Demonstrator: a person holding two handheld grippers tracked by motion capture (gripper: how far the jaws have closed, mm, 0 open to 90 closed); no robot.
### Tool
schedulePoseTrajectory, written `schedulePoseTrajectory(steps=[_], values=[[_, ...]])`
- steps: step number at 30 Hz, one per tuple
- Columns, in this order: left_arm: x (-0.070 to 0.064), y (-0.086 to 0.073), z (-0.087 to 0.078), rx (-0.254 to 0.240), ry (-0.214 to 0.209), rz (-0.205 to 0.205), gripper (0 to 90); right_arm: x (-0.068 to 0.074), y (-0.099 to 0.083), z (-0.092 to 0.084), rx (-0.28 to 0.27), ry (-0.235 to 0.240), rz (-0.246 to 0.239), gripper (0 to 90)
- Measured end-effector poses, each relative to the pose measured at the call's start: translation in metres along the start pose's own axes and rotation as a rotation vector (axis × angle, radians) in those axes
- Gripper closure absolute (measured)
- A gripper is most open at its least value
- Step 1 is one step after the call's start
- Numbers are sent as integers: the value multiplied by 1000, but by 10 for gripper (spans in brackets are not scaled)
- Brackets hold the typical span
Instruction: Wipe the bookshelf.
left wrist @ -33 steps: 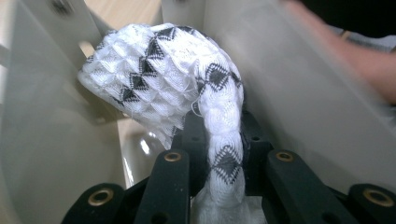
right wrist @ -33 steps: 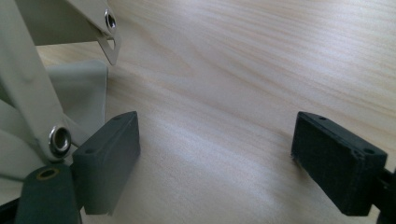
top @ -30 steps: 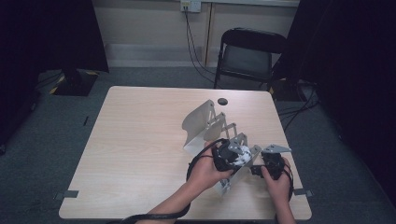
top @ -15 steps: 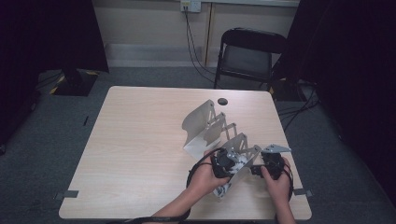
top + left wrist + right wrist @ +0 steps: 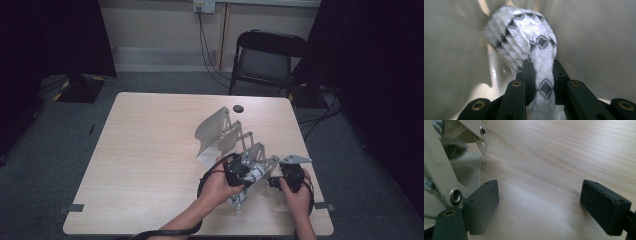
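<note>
A white sock with black diamonds (image 5: 524, 37) is pinched between the black jaws of my left gripper (image 5: 541, 82). Its rounded end bulges ahead between pale grey walls. In the high view the left gripper (image 5: 240, 172) sits inside the near end of a grey hinged folding panel rack (image 5: 215, 132), and sock fabric (image 5: 241, 197) shows at the rack's near edge. My right gripper (image 5: 290, 175) rests just right of the rack. Its jaws (image 5: 539, 205) stand wide apart over bare wood, beside a riveted grey panel (image 5: 439, 170).
The wooden table (image 5: 150, 150) has a small black round object (image 5: 238, 108) near its far edge. A black folding chair (image 5: 265, 60) stands behind the table, with cables on the floor. The near right table edge is close to the right hand.
My left hand has slid slightly toward the near edge, still holding the sock in the rack. The right gripper has stayed put.
</note>
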State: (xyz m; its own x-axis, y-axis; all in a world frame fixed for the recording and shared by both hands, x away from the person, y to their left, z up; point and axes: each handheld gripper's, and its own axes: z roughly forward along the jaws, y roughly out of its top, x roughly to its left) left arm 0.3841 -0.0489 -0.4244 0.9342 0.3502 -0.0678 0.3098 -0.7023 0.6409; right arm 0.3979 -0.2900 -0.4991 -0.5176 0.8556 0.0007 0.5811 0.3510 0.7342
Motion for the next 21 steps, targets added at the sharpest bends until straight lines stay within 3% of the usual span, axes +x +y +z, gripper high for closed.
schedulePoseTrajectory(steps=[14, 21], values=[[5, 33, -59, -148, 86, 3, 771, 0, 0, 0, 0, 0, 0, 150], [7, 34, -59, -153, 121, 5, 772, 0, 0, 0, 0, 0, 0, 150]])
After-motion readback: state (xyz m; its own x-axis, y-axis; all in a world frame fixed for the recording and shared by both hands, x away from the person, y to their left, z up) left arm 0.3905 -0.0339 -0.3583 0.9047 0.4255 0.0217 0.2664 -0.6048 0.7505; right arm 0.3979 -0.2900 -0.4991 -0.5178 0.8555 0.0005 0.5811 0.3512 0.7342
